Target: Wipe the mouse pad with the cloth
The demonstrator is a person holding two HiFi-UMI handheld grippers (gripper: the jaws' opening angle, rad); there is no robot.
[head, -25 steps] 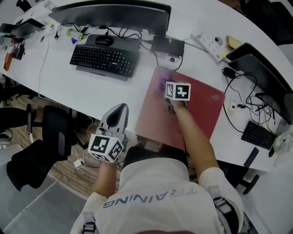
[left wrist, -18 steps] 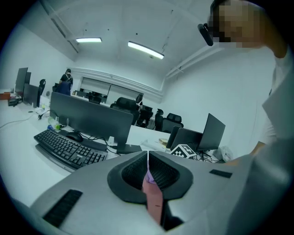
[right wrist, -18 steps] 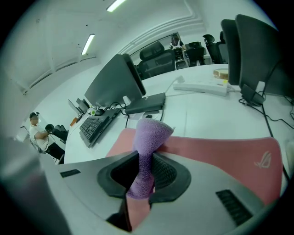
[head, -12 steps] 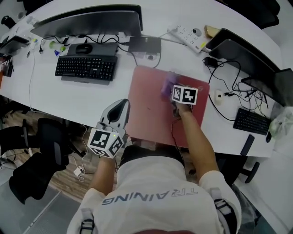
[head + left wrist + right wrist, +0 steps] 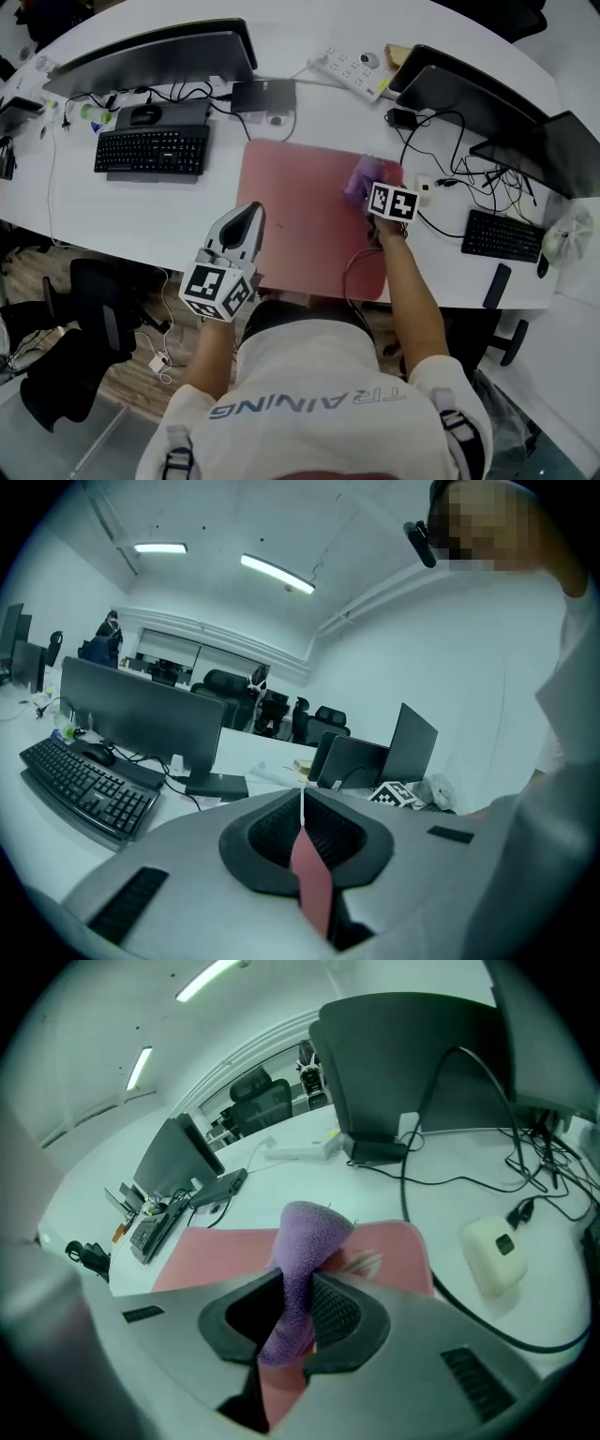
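As right claw (image 5: 298, 1286) grips one cloth (image 5: 309, 1230), one mouse pad (image 5: 298, 217) shows.

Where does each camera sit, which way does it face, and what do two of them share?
Head view: on the head, facing steeply down at the desk, mouse pad, left gripper, right gripper, forearms, shirt.
Left gripper view: along its shut jaws toward a keyboard; shirt at right.
Right gripper view: along jaws shut on the cloth, over the mouse pad toward a monitor back; no body.
All three share the mouse pad.
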